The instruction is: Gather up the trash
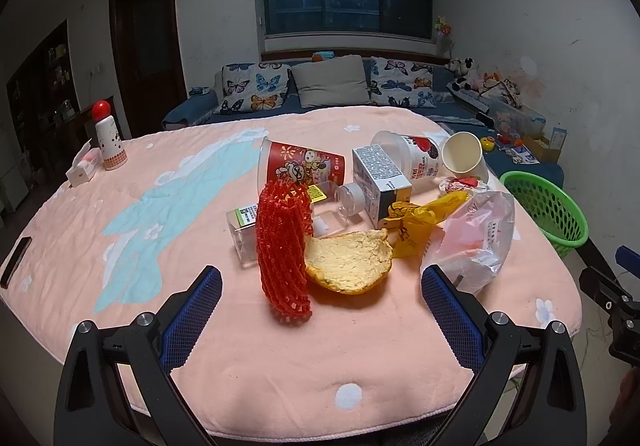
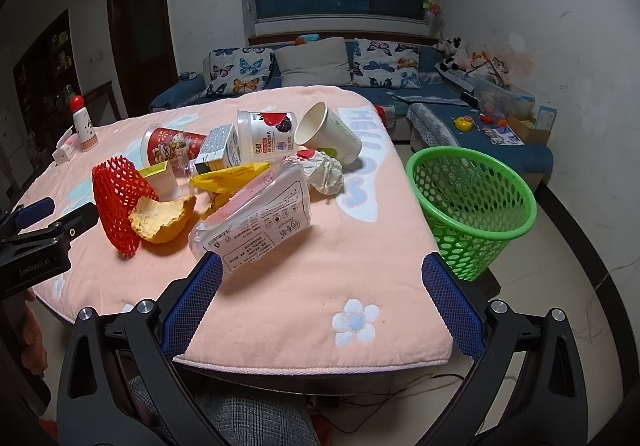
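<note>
Both-handed, the left gripper point(image 1: 322, 282) and right gripper point(image 2: 322, 278) hang with jaws spread wide and nothing between them, over the near edge of the pink quilted table point(image 1: 132, 198). Just ahead of the left one stands one red foam net sleeve point(image 1: 283, 250), upright, touching one orange peel half point(image 1: 349, 262), pith up. Beyond lie one clear plastic bag point(image 2: 260, 222), printed and crumpled, one yellow wrapper point(image 2: 228, 180), one crumpled white paper point(image 2: 326, 172), one carton point(image 1: 380, 182) and three tipped cups: red cup point(image 1: 304, 164), yogurt cup point(image 2: 266, 136), paper cup point(image 2: 328, 132). One green basket point(image 2: 472, 206) stands beside the table's right edge.
</note>
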`<state>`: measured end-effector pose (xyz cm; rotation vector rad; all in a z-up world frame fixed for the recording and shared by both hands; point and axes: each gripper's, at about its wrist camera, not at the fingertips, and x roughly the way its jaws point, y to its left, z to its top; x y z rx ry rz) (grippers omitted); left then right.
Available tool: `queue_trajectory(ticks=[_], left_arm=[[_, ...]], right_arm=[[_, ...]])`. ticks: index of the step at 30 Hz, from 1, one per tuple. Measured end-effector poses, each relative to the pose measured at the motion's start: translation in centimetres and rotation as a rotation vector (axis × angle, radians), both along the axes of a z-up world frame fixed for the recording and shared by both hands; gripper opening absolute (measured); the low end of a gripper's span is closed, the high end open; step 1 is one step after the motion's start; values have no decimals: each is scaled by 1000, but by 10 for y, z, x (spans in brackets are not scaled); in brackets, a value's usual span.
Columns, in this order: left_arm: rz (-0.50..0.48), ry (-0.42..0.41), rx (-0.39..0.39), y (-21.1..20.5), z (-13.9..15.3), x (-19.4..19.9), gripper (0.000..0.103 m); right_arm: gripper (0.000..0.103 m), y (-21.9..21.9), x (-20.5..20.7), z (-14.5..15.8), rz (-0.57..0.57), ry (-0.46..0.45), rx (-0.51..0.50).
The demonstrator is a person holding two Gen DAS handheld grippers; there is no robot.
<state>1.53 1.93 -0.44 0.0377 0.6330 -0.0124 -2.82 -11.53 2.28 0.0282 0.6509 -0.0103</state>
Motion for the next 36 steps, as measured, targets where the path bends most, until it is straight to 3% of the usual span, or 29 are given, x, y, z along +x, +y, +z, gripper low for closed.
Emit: queue_trajectory(ticks=[22,30,36], left_arm=[[18,18,-3,19,-2,18,97],[25,22,-7,38,-5,26,97],[8,44,-26,54,-11,31,97]], right_arm=[[97,12,38,-3,62,49,61],[87,19,70,-7,80,106,165],[72,16,100,-21,47,182,264]])
